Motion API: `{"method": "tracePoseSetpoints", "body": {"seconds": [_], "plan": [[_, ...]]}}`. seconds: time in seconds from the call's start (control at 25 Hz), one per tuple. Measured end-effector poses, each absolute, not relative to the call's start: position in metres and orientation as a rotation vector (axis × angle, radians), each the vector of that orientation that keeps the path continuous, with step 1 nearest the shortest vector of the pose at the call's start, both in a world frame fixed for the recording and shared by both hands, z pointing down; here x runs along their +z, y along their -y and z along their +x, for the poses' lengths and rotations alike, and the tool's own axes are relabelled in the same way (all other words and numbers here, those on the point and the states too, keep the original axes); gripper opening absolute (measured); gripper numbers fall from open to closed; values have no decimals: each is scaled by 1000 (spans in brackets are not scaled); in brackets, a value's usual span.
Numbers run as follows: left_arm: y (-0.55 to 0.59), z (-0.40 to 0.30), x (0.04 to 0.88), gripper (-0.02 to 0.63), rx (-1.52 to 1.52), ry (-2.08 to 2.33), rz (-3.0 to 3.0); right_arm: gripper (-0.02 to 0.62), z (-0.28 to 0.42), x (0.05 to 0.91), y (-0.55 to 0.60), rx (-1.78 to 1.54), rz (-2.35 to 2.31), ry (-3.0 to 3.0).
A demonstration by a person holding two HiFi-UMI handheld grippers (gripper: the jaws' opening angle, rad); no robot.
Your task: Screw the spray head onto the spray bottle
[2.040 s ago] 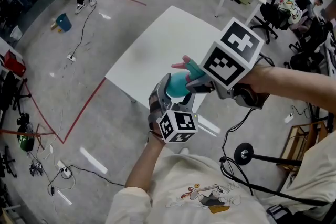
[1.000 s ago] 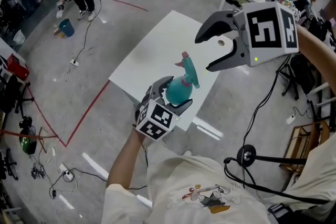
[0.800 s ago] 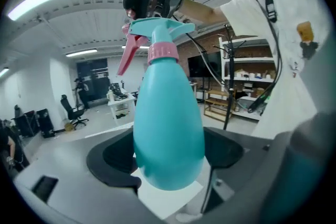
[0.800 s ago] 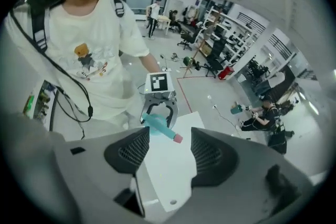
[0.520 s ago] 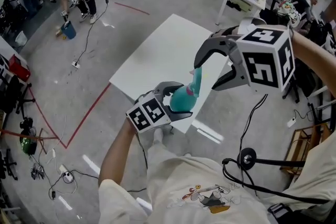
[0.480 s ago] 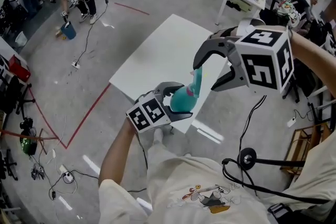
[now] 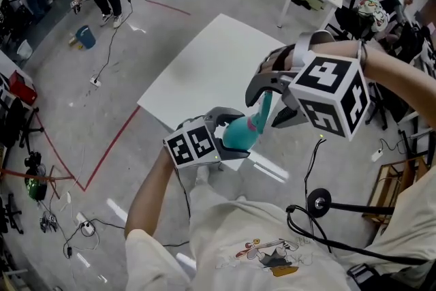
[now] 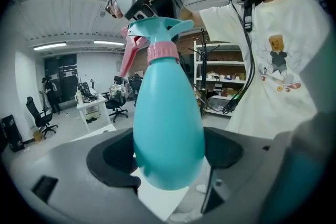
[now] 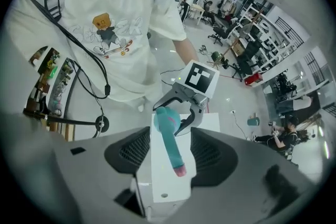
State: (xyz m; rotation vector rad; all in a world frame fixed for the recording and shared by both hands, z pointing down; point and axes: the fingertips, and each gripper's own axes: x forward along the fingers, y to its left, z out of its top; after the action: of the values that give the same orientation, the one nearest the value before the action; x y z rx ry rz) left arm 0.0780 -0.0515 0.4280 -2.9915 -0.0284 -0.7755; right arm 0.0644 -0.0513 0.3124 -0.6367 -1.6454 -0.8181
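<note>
Grey workshop floor surrounds a white rectangular table (image 7: pixel 197 65). Above the table's near edge, the left gripper (image 7: pixel 230 135) is clamped on the rounded belly of the teal plastic spray bottle (image 7: pixel 240 138). The teal spray head with pink collar and trigger (image 7: pixel 263 105) sits on the bottle's neck, and the right gripper (image 7: pixel 263 110) straddles it with jaws parted.

Three views, one shared spray bottle (image 7: pixel 238 133)

In the head view the right gripper (image 7: pixel 267 108) covers the spray head's (image 7: pixel 261 114) top.
</note>
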Motion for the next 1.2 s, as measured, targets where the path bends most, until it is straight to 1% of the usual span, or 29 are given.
{"method": "tracePoseSetpoints", "body": {"seconds": [0.28, 0.36, 0.44, 0.68, 0.72, 0.96, 1.2], "plan": [[49, 92, 430, 399, -812, 113, -2965, 239, 78, 331, 49, -888, -728, 1542], [50, 92, 430, 399, -824, 127, -2955, 193, 76, 334, 48, -898, -742, 1544], [51, 91, 431, 399, -844, 137, -2943, 167, 75, 336, 47, -890, -753, 1550], [51, 95, 432, 399, -844, 154, -2943, 161, 85, 350, 45, -843, -786, 1510], [53, 96, 431, 399, -842, 147, -2940, 133, 86, 350, 46, -833, -780, 1514], [66, 97, 428, 399, -838, 63, -2958, 130, 84, 346, 59, -759, -702, 1547], [85, 98, 428, 399, -844, -190, -2983, 130, 85, 347, 77, -696, -588, 1550]]}}
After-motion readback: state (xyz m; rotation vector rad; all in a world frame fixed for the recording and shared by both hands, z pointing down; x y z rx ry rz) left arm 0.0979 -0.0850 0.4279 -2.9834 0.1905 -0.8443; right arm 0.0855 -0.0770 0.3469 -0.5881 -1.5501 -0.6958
